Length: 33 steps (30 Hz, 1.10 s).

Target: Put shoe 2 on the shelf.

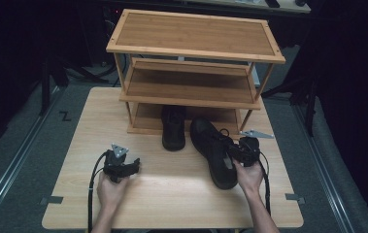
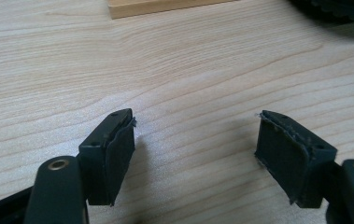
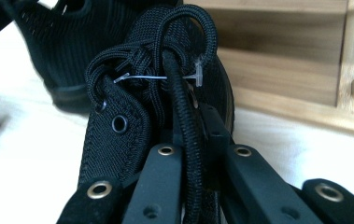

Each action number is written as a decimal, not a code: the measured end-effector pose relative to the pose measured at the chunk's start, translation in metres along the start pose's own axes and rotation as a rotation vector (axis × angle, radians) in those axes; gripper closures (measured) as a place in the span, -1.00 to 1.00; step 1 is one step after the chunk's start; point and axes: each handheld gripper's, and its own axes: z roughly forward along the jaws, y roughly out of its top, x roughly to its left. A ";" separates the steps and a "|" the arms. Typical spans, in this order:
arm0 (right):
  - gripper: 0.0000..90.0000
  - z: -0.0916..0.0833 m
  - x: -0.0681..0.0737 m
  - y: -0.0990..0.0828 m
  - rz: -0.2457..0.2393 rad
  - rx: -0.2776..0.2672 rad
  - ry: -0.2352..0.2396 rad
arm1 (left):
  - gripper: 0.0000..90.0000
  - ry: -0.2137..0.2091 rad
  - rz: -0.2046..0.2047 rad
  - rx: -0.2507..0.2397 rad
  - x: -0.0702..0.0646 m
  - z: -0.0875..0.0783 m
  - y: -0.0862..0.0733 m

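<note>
We had the right gripper (image 1: 237,151) clamped tight on the near shoe's (image 1: 215,150) lace and upper beside the rack (image 1: 191,104), left gripper (image 1: 134,166) wide and empty, so lifting slowly seemed wisest.

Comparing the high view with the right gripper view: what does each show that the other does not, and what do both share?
High view alone: the whole three-tier shoe rack, the table, the left gripper with open jaws and nothing between them, both hands, and the second shoe partly under the lowest shelf.

Right gripper view alone: the right gripper shut on the shoe's laces, and a thin plastic tag through the knot.

Both: the gripped black shoe and the rack's lower part.
</note>
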 end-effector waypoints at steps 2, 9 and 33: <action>0.96 0.005 0.002 0.007 0.001 -0.005 -0.013 | -0.37 -0.001 0.000 0.000 0.000 0.000 0.000; 0.96 0.025 0.010 0.030 0.002 -0.012 -0.056 | -0.37 -0.002 0.002 0.000 0.000 0.000 0.000; 0.95 0.091 0.019 0.069 0.102 -0.054 -0.199 | -0.37 -0.005 0.004 0.000 0.000 0.000 0.000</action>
